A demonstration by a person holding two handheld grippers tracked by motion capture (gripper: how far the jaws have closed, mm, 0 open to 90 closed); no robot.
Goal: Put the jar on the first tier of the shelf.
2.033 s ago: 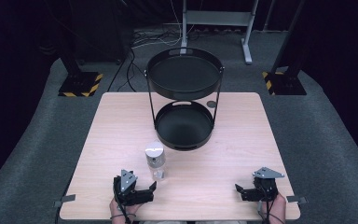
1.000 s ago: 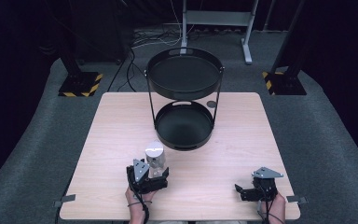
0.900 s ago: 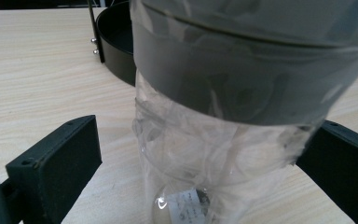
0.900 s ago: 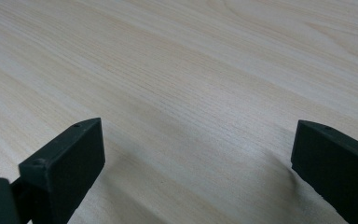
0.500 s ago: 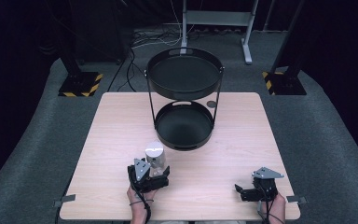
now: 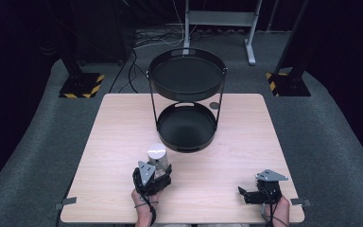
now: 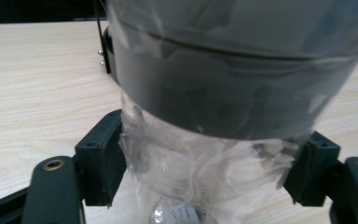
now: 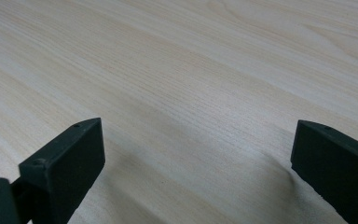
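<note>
Jar (image 6: pixel 157 156), clear, grey-lidded, near left: left gripper (image 6: pixel 157 176) jaws just closed, pinching its body below lid. Lift straight, keep upright. Right gripper (image 8: pixel 193 154) spread, idle.

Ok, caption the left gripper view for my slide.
Left gripper closed on a clear jar with a grey lid, on the table.

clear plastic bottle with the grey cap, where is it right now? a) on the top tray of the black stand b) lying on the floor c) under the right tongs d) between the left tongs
d: the clear plastic bottle with the grey cap stands on the table with the left tongs pressed against both its sides.
</note>
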